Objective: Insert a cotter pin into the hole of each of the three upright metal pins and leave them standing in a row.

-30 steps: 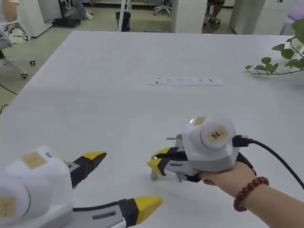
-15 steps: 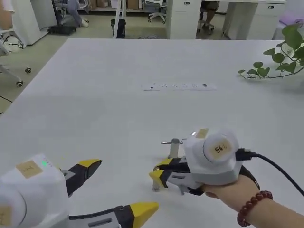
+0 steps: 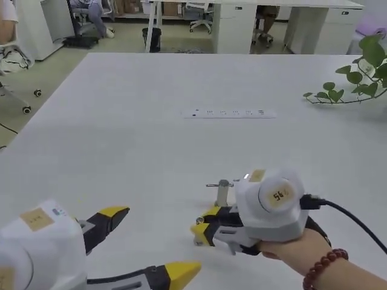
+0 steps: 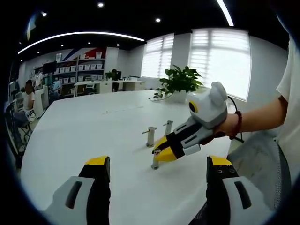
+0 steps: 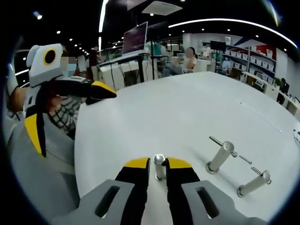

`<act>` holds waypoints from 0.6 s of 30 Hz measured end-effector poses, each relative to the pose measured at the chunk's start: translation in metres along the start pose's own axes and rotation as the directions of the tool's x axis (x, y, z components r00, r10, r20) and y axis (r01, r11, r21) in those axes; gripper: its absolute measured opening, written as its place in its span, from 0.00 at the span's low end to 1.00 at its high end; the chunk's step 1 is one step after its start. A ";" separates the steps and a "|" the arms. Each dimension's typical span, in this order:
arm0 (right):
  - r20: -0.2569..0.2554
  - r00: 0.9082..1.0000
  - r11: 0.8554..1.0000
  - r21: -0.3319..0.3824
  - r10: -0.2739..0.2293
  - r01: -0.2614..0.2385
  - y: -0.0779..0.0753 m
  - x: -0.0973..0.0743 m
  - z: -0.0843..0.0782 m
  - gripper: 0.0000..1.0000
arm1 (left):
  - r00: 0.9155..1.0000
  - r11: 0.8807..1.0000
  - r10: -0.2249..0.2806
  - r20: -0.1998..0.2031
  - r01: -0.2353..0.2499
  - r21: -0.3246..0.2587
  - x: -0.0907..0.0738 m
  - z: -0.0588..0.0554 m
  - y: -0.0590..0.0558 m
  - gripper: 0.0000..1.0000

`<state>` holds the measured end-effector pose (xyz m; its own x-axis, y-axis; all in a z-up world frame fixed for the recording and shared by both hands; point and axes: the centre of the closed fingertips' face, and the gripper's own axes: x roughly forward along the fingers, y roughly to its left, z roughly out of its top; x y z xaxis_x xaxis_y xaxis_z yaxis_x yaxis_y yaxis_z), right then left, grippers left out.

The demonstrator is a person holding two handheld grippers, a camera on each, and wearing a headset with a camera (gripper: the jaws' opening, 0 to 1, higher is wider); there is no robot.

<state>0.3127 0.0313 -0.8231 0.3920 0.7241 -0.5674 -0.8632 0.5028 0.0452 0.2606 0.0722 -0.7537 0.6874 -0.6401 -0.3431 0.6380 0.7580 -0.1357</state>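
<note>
Right gripper view: right gripper (image 5: 159, 164) clamps a metal pin (image 5: 160, 172); left gripper (image 3: 150, 241), fingers (image 3: 115, 213) apart, near table (image 5: 154, 112) edge.

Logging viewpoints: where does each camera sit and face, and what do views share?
Head view: headset, looking down at table; left gripper, right gripper, hand show.
Left gripper view: on left gripper, facing right gripper; own jaws apart.
Right gripper view: on right gripper, facing left gripper; own jaws clamp metal pin.
Shared: both gripper views show three metal pins.

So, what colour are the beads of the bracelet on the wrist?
Dark red; the bracelet shows best in the head view.
</note>
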 end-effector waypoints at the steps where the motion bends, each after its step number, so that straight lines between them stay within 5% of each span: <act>1: 0.001 1.000 1.000 0.004 0.003 -0.003 0.001 0.000 0.000 0.16 | 1.000 1.000 0.001 -0.001 -0.001 0.000 0.000 0.000 0.000 0.84; 18: 0.015 1.000 0.999 0.036 -0.001 0.000 0.000 -0.014 0.005 0.30 | 1.000 1.000 0.006 0.002 -0.006 0.012 -0.002 0.001 0.000 0.87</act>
<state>0.3090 0.0229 -0.8113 0.3972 0.7307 -0.5552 -0.8513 0.5194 0.0746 0.2593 0.0732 -0.7521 0.6919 -0.6361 -0.3417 0.6383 0.7600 -0.1223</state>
